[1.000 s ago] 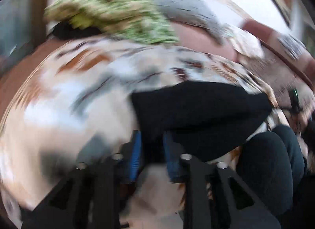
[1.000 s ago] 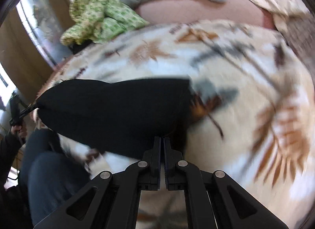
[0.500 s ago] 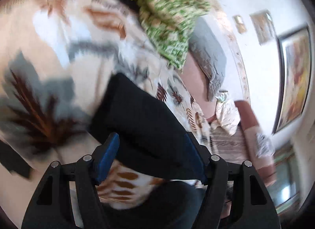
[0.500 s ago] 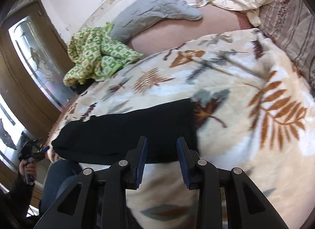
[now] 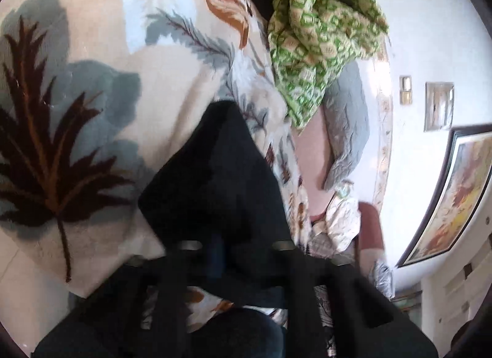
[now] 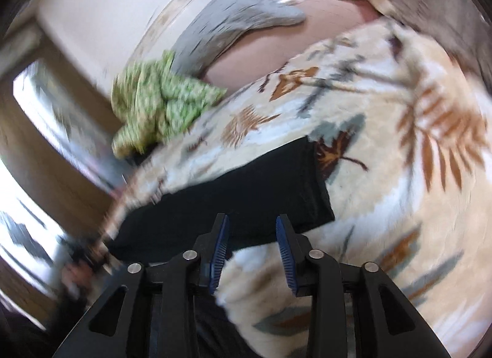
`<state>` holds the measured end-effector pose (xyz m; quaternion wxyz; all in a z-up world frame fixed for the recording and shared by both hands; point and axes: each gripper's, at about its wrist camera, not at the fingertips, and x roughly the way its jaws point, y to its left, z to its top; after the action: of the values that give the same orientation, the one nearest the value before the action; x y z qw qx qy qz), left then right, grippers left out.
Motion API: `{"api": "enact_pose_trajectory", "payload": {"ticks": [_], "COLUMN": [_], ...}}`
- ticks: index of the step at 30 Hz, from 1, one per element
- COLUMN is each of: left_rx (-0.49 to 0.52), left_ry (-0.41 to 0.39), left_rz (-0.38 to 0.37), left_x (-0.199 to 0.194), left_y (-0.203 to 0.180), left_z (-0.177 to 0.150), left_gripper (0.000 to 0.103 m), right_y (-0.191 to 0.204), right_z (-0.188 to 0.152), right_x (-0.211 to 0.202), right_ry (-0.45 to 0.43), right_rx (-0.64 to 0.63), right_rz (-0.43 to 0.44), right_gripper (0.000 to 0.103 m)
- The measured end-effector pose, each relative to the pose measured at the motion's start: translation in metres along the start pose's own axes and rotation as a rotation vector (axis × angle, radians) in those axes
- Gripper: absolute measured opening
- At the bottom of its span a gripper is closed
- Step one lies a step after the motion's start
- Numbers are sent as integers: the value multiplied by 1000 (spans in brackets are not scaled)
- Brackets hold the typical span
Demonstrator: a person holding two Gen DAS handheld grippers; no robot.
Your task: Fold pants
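Note:
The black pants (image 5: 215,179) lie as a long folded strip on a leaf-patterned blanket (image 5: 92,130). In the left wrist view my left gripper (image 5: 229,247) sits at the strip's near end. Its jaws are closing, with black cloth bunched between them and draped over the fingers. In the right wrist view the pants (image 6: 246,192) stretch from centre to lower left. My right gripper (image 6: 252,232) hovers at their near long edge, its jaws opening. The blue pads (image 6: 220,244) stand apart and pinch nothing, with only the blanket (image 6: 384,204) and the pants' edge behind the gap.
A crumpled green patterned cloth (image 6: 153,109) and a grey quilted cover (image 6: 233,25) lie at the far side of the bed. A framed picture (image 5: 452,195) hangs on the white wall. A person's dark-trousered leg (image 5: 240,333) is close below the left gripper.
The left gripper rolled, spread wide around the pants' end, then closed on it. The right gripper went from shut to open, let go of the pants and shifted sideways.

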<state>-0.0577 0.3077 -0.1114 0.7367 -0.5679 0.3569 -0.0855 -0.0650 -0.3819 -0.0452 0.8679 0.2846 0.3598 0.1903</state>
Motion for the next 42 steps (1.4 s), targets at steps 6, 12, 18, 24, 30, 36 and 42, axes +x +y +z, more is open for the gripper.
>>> {"api": "enact_pose_trajectory", "payload": {"ticks": [6,12,18,24,30,36,42], "left_rx": [19,16,13,12,8,3,1], "left_ry": [-9,-1,4,6,7,8,5], "left_rz": [16,27,33,34,35,35,32], "left_x": [3,5,8,8,8,8,9], "left_y": [0,2,3,2,3,3,4], "left_z": [0,-1,0,0,0,0,0], "left_gripper": [8,8,9,9,10,10,11], "right_y": [-58,-68,-53,-49,-46,-50,-65], "right_z": [-2,-6,-18,-14,-17,-10,-2], "right_x": [9,34,62,72,74,67,51], "right_ry": [-45,-7,81,115,163,85,-7], "right_rx": [415,533,576,563,576,615,660], "right_rz": [205,257,353,264,235,172,138], "right_gripper": [49,49,52,50,52,52,55]}}
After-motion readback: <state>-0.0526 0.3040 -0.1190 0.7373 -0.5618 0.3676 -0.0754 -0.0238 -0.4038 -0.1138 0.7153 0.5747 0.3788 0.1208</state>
